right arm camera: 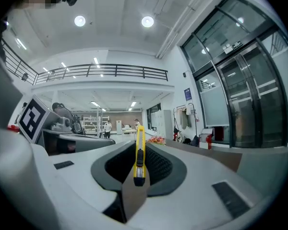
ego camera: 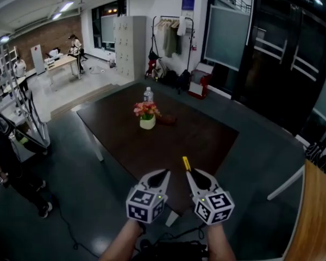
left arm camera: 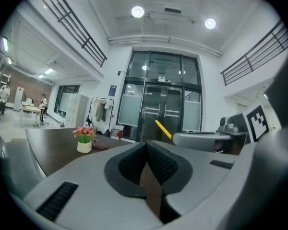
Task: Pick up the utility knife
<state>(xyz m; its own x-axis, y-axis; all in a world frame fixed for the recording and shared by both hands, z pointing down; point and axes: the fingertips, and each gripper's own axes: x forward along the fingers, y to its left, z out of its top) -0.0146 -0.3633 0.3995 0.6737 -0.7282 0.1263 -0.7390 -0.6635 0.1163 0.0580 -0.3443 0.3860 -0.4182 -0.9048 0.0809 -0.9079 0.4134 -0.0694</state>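
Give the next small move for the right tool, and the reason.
Probably hold the right tool steady, grip unchanged: the yellow utility knife is already clamped between its jaws and seems clear of the dark table, so the pick looks done.

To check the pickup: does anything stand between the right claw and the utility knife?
Nothing visible does: the right claw is closed on the yellow utility knife, held above the table.
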